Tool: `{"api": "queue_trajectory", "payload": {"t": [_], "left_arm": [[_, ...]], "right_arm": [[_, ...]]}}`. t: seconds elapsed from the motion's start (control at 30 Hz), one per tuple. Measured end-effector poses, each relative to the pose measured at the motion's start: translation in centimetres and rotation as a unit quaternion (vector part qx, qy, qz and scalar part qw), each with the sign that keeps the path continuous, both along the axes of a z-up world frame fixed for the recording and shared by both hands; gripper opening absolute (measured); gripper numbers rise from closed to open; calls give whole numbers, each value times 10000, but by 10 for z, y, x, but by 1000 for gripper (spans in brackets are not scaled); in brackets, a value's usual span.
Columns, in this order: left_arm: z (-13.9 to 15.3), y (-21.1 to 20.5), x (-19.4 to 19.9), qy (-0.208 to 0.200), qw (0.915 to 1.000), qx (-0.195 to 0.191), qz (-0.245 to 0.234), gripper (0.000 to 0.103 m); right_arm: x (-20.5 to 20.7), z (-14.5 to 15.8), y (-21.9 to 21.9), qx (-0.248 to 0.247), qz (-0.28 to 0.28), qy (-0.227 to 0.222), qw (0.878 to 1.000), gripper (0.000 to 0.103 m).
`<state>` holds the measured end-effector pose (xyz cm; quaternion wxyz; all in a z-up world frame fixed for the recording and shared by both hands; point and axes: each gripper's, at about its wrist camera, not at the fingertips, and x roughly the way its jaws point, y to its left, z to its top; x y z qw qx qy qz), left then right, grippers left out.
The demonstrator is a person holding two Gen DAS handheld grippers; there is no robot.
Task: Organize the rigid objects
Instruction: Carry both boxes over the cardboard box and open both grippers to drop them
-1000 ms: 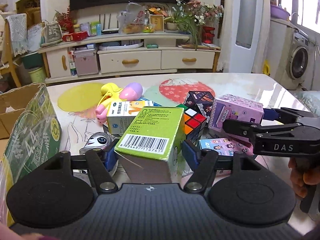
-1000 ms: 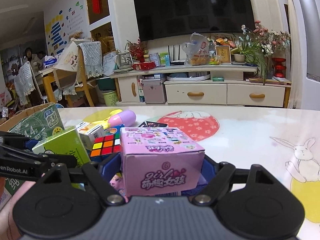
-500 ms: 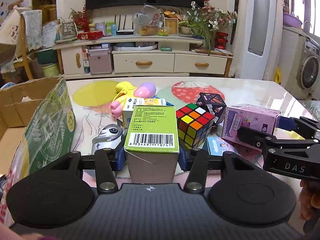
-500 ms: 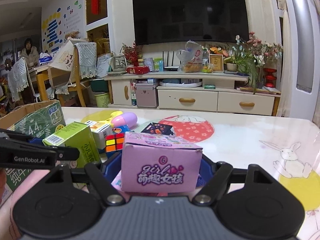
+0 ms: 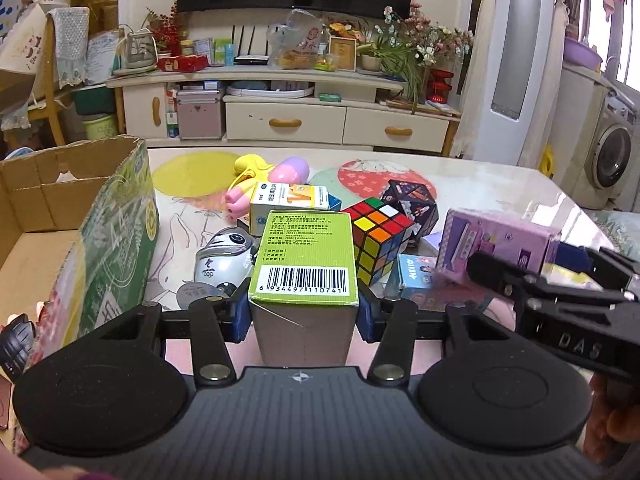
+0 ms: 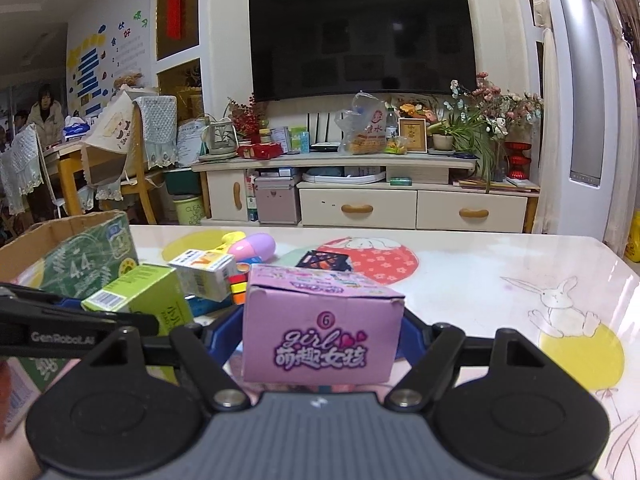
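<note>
Working over the table (image 5: 500,184), we are looking first at the cardboard carton (image 5: 72,216) standing open at its left edge, which we judge to be the bin for this sorting. Our right gripper (image 6: 322,336) is clamped on the pink box (image 6: 320,336), held just above the tabletop, and our left gripper (image 5: 302,312) is clamped on the green box (image 5: 306,256), its barcode facing up. Both boxes are lifted clear of the pile (Rubik's cube (image 5: 380,240), mascot toy (image 5: 224,258), orange-and-white box (image 5: 290,204)), so we are in the carrying step. Next we are needing to swing each box leftward over the carton's rim and lower it inside before parting the fingers.
</note>
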<state>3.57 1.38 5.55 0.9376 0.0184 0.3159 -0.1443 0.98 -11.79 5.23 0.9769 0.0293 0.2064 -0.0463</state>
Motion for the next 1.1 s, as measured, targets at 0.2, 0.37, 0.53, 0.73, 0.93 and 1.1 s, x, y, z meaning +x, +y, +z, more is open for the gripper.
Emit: {"api": "queue_trajectory", "payload": {"t": [0.2,0.37,0.53,0.73,0.93,1.1], "left_arm": [[7,10,-6,-67,9999,-152,-10,61],[16,18,-11,-133,9995,-286,-72,61],[26,24,-16,-194,9987,-448,-128,61],[37,34,-21,-306,9974,-632,-158,61],[41,43,-25,-369,9966,-725,-108,61],[49,53,-31,-499,9953,-831,-42,61]], "right_arm": [[-11,7,16,14,-5,87,10000,78],[-19,17,30,-46,16,58,10000,78],[-26,26,46,-111,118,-16,9999,78],[-29,36,63,-210,269,-136,9993,78],[-30,48,81,-366,358,-287,9983,78],[-31,57,98,-541,453,-428,9966,78]]}}
